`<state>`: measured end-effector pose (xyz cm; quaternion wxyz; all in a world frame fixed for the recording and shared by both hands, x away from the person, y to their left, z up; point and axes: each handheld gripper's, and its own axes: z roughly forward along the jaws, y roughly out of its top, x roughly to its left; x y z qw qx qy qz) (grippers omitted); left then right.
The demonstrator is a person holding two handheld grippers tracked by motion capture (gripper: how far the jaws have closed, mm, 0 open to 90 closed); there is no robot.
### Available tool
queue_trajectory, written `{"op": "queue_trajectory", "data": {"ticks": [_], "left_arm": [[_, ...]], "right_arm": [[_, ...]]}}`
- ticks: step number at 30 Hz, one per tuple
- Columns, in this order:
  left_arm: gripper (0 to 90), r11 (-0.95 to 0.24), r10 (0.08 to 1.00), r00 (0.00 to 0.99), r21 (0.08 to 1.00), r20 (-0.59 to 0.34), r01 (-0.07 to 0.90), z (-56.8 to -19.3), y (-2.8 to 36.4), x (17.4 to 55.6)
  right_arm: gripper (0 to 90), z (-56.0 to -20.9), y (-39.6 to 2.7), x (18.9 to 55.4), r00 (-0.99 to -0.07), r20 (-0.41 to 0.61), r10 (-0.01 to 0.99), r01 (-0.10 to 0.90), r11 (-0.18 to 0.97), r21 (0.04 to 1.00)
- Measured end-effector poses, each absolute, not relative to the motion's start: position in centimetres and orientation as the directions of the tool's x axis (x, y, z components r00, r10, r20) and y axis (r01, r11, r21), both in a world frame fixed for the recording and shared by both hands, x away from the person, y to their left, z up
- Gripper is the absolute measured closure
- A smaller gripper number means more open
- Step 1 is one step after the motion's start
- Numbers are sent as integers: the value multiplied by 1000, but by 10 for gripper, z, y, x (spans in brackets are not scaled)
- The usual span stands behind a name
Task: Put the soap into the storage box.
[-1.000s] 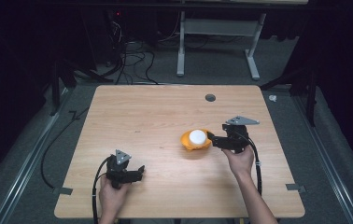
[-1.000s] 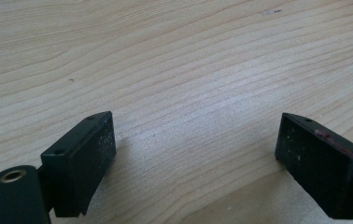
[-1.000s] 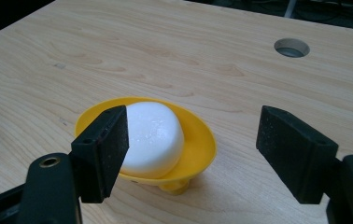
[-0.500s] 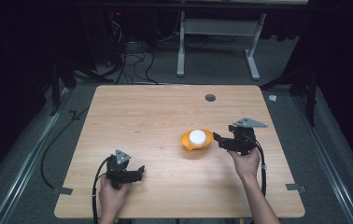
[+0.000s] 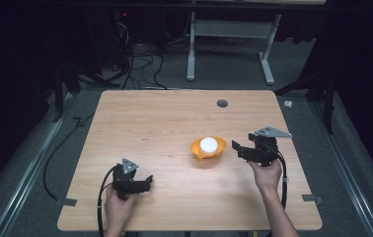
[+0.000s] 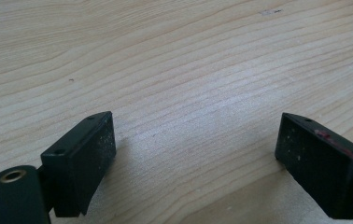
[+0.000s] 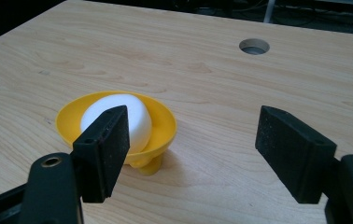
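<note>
A small yellow bowl [image 5: 200, 152] stands on the wooden table [image 5: 165, 118], right of its middle, with a white egg-shaped object [image 5: 208, 144] lying in it. My right gripper [image 5: 237, 148] is just to the right of the bowl, apart from it, pointing left at it. In the right gripper view the jaws stand open around bare table [image 7: 198, 144], with the bowl [image 7: 163, 126] and the white object [image 7: 132, 114] behind the left jaw. Near the front left of the table, my left gripper [image 5: 147, 181] rests low and open. Between its jaws [image 6: 195, 149] lies only wood.
A round cable hole [image 5: 222, 103] sits near the table's far edge, also seen at the hole [image 7: 254, 46] in the right gripper view. Grey tape tabs [image 5: 66, 201] mark the front corners. Cables and a white desk frame [image 5: 192, 49] lie on the floor beyond.
My right gripper has drawn back to the right, away from the yellow bowl, which stays in place with the white object in it. The left gripper has not moved.
</note>
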<state>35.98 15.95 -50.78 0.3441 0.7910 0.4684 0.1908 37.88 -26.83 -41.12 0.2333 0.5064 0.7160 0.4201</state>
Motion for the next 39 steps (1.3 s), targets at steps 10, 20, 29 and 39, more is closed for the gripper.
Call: {"op": "queue_trajectory", "data": {"ticks": [10, 20, 29, 39], "left_arm": [[125, -324, 872, 488, 723, -21, 610, -508, 159, 360], [125, -324, 872, 489, 723, -21, 610, -508, 159, 360], [126, -324, 872, 488, 723, -21, 610, -508, 159, 360], [126, -324, 872, 488, 723, -20, 610, -508, 159, 360]], "right_arm": [[271, -408, -279, 370, -360, 87, 929, 522, 123, 844], [272, -408, -289, 362, -342, 85, 936, 517, 112, 849], [273, -411, -297, 353, -328, 90, 940, 515, 98, 851], [275, -415, -304, 342, -313, 96, 945, 515, 84, 853]]}}
